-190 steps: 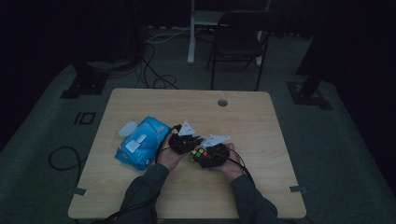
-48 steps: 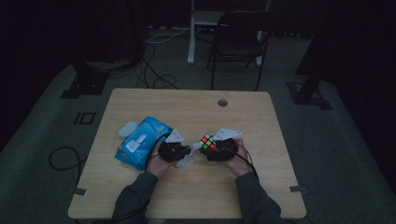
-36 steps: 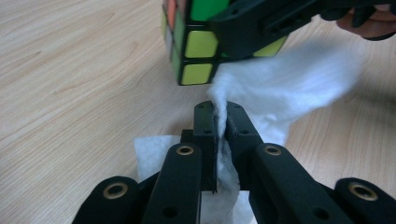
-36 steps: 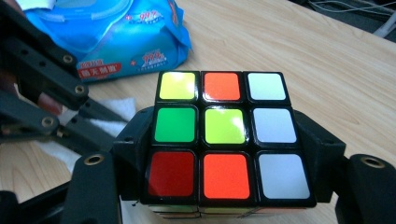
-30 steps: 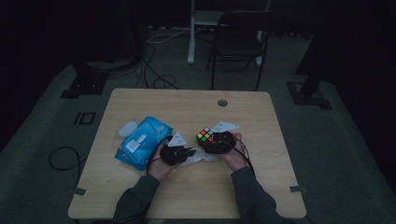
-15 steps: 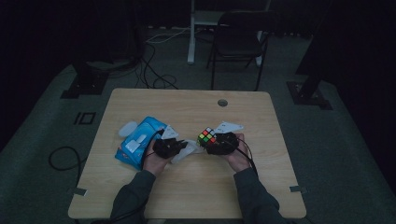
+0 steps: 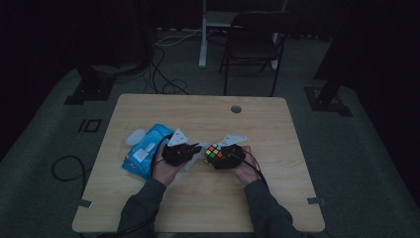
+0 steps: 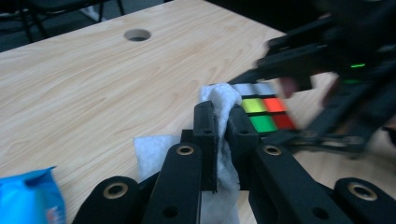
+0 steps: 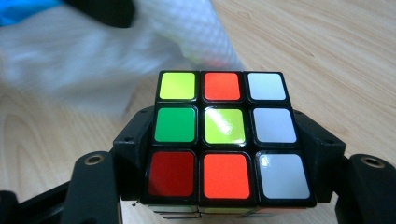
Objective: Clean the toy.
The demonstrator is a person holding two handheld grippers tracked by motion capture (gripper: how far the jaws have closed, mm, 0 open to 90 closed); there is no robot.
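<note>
Cloth [image 8: 219, 140], a white wipe, is pinched tight between the jaws of the left gripper [image 8: 223, 122], its free end hanging below them. Just beyond its tips, the right gripper [image 9: 224, 140] clamps a puzzle cube [image 9: 224, 137] from both sides, stickers facing up. Behind the left gripper on the wooden table [image 7: 208, 119] lies a blue wipes packet [image 7: 143, 156]; its label is too small to read.

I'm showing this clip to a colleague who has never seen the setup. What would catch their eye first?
The bright puzzle cube stands out, clamped in the right gripper at the table's middle. Beside it the left gripper pinches a white wipe held up to the cube, with a blue wipe packet lying to the left.
</note>
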